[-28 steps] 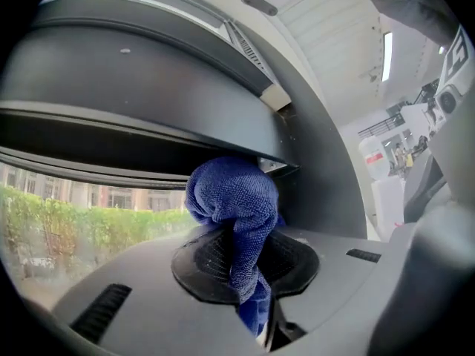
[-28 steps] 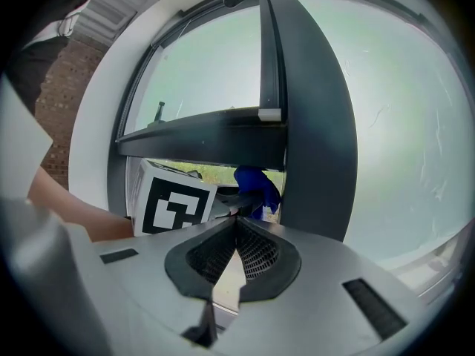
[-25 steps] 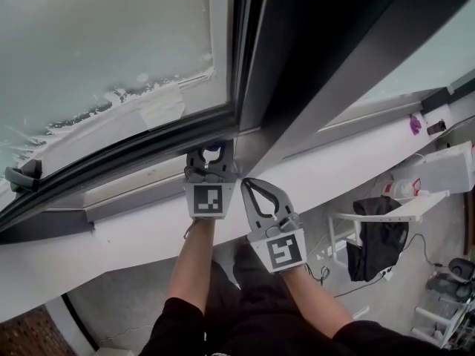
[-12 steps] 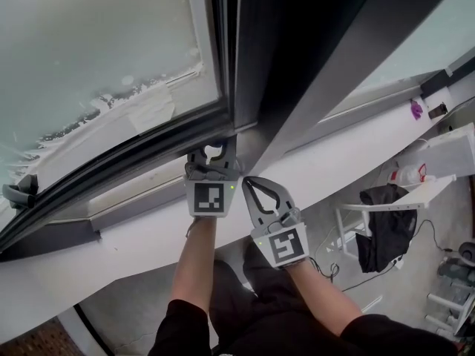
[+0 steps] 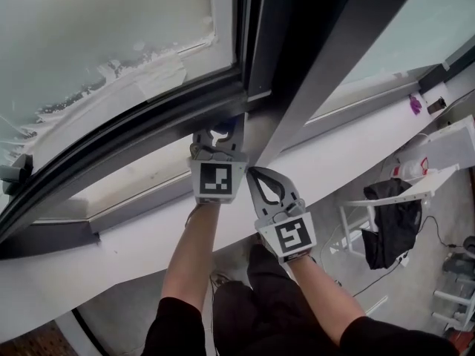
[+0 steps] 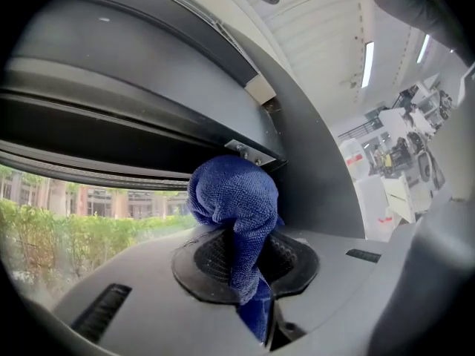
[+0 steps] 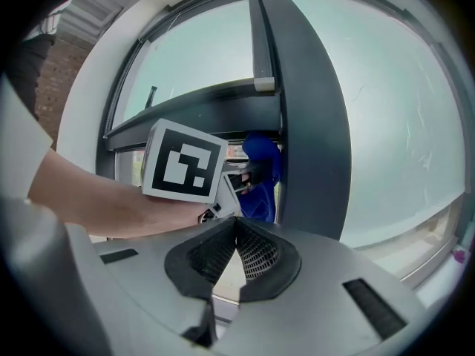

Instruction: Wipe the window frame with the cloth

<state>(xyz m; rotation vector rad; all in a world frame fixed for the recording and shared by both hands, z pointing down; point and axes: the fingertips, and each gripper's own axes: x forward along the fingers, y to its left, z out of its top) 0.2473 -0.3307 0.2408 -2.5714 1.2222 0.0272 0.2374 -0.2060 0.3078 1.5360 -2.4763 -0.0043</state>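
Note:
A blue cloth (image 6: 236,202) is bunched between the jaws of my left gripper (image 6: 245,262), which is shut on it. The cloth's top presses against the dark window frame (image 6: 185,136) near a small metal bracket (image 6: 251,153). In the head view my left gripper (image 5: 217,143) reaches up to the corner where the dark frame (image 5: 148,136) meets the upright post (image 5: 297,87); a bit of blue cloth (image 5: 236,126) shows there. My right gripper (image 5: 269,186) hangs just right of it, jaws together and empty. The right gripper view shows its shut jaws (image 7: 236,247) and the cloth (image 7: 261,170) beyond.
A white sill (image 5: 133,236) runs below the frame. Frosted glass panes (image 5: 89,35) lie left and right of the post. Far below at the right stand a white table (image 5: 404,191), a black bag (image 5: 390,228) and cables on the floor.
Both grippers have shifted slightly up and to the right along the frame; the left one now sits closer to the corner by the post. The cloth stays held.

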